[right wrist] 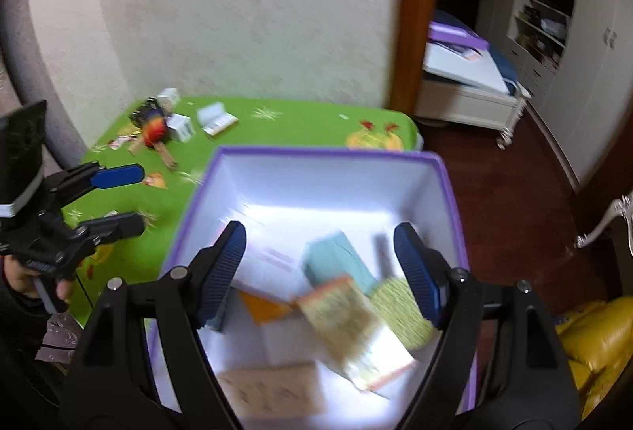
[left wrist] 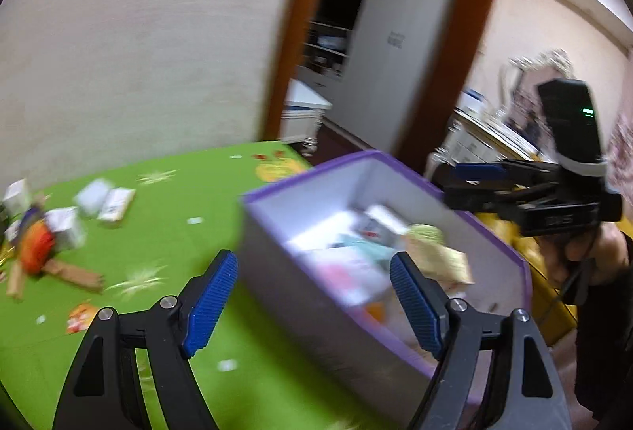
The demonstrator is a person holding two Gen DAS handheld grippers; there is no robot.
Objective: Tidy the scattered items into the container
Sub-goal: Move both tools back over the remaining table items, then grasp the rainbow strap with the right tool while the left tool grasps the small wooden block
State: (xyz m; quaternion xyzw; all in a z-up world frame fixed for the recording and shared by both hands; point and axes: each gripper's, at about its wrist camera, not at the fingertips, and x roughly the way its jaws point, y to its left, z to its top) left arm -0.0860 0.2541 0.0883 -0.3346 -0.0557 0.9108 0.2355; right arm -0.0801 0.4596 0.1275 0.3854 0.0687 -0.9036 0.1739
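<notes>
The white box with a purple rim [left wrist: 498, 228] [right wrist: 328, 152] stands on the green table and holds several blurred packets and cartons. My left gripper [left wrist: 312, 271] is open over the box's near-left corner, with nothing between its pads. My right gripper [right wrist: 320, 236] is open above the inside of the box, and a yellow-green packet [right wrist: 348, 315] lies loose and blurred below it. Each gripper shows in the other's view, the right gripper [left wrist: 463, 186] and the left gripper [right wrist: 140, 198]. Scattered items stay at the table's far end: an orange toy [left wrist: 35, 248] [right wrist: 154, 129], white cartons [left wrist: 105, 200] [right wrist: 215, 119] and an orange packet [left wrist: 81, 315] [right wrist: 156, 180].
The green tablecloth [left wrist: 166, 232] [right wrist: 300, 121] backs onto a pale wall. A wooden door frame [right wrist: 415, 14] opens onto a room with a bed [right wrist: 467, 82] and a wardrobe. A yellow seat [right wrist: 593, 343] sits right of the box. A person's hand [right wrist: 23, 279] grips the left handle.
</notes>
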